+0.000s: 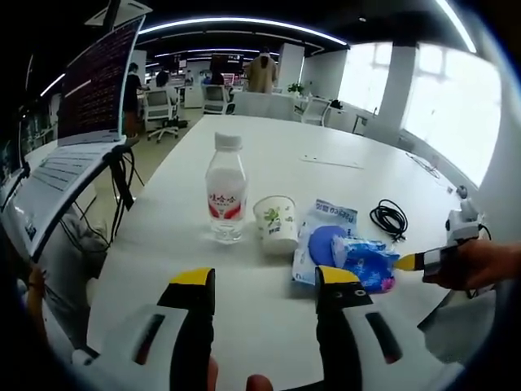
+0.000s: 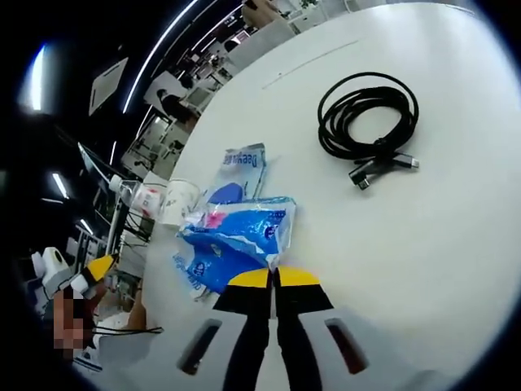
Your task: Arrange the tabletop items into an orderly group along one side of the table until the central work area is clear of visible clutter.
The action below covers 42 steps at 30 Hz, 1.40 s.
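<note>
Centrally on the white table [image 1: 269,326] stand a clear plastic water bottle with a red label [image 1: 225,189], its contents not discernible, and, right of it, a white paper cup with a green leaf print [image 1: 276,224]. The right claw [image 2: 273,278], jaws pressed together, pinches a crinkled blue plastic packet [image 2: 244,232] lying on a flat blue-and-white pouch [image 1: 319,238]. The left claw [image 1: 264,277] hangs spread near these, touching nothing. A coiled black cable [image 2: 366,118] lies farther right.

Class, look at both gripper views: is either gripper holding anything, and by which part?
The right gripper is shut on the blue plastic packet, pinching its near edge. The left gripper is open, holding nothing.
</note>
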Motion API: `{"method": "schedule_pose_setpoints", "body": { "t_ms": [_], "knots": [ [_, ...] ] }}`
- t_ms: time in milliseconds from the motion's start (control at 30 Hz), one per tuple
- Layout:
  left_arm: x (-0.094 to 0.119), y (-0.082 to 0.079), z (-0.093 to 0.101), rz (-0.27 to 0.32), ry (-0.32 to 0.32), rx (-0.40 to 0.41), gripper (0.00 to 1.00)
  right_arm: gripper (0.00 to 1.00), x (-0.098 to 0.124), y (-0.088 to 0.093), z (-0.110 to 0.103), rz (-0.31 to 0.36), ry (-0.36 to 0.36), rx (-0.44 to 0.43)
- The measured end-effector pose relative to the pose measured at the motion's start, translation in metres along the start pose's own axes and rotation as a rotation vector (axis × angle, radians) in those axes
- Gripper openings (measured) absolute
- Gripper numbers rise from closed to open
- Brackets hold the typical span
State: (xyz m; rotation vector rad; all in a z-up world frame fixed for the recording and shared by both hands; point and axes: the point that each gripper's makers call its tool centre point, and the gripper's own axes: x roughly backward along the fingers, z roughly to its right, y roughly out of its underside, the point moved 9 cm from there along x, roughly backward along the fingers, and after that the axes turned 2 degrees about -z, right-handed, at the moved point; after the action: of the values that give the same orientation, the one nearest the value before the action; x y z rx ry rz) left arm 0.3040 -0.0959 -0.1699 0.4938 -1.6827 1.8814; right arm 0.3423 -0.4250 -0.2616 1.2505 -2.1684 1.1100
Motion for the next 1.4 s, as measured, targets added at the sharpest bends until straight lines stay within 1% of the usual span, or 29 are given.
{"method": "schedule_pose_setpoints", "body": {
  "t_ms": [400, 600, 1100, 1400],
  "knots": [
    [0.000, -0.001, 0.000, 0.003, 0.003, 0.003, 0.49, 0.00, 0.016, -0.003, 0.016, 0.039, 0.010, -0.027],
    [0.000, -0.002, 0.003, 0.006, 0.008, 0.000, 0.49, 0.00, 0.026, -0.004, 0.027, 0.054, 0.028, -0.033],
    [0.001, -0.001, 0.004, 0.003, 0.010, -0.003, 0.49, 0.00, 0.050, -0.007, 0.058, 0.066, 0.084, -0.018],
    [0.001, 0.000, 0.007, -0.001, 0.014, -0.006, 0.49, 0.00, 0.059, -0.011, 0.065, 0.069, 0.101, 0.008]
  ]
}}
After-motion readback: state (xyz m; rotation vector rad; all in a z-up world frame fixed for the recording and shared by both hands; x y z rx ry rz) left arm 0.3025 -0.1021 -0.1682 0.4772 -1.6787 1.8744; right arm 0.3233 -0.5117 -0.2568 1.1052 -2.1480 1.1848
